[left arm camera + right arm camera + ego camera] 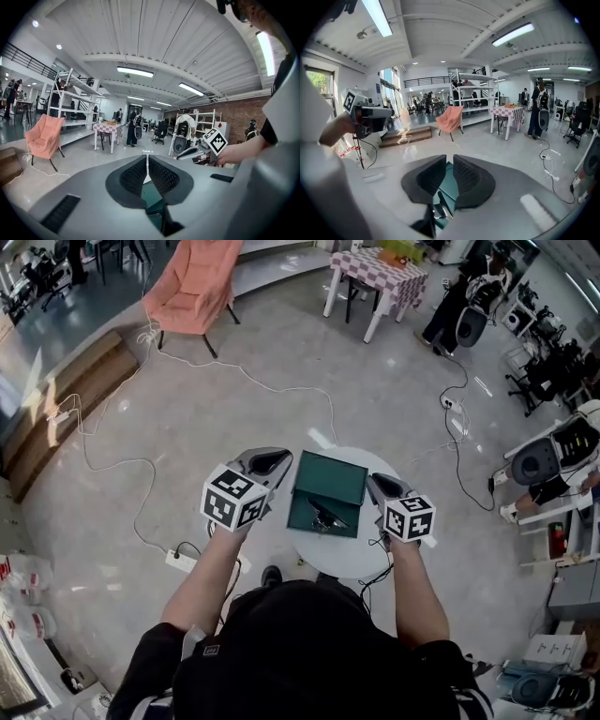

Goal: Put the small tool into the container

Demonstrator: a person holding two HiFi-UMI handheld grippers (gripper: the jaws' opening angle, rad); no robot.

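A dark green container [328, 486] lies open on the small round white table [352, 559]. The small black tool [326, 517] lies inside it, in the part nearest me. My left gripper [274, 461] hovers just left of the container, its jaws closed tip to tip with nothing between them [147, 159]. My right gripper [377, 482] hovers at the container's right edge. Its pads stand a narrow gap apart [450, 165], and the tool [440, 201] and green container [449, 180] show below through that gap. Neither gripper touches the tool.
The table is small and the container covers much of it. On the floor lie a white power strip [181, 560] and long cables [281, 390]. A pink chair [192, 287], a checkered table [380, 273] and wooden steps [56, 409] stand farther off. People sit at right.
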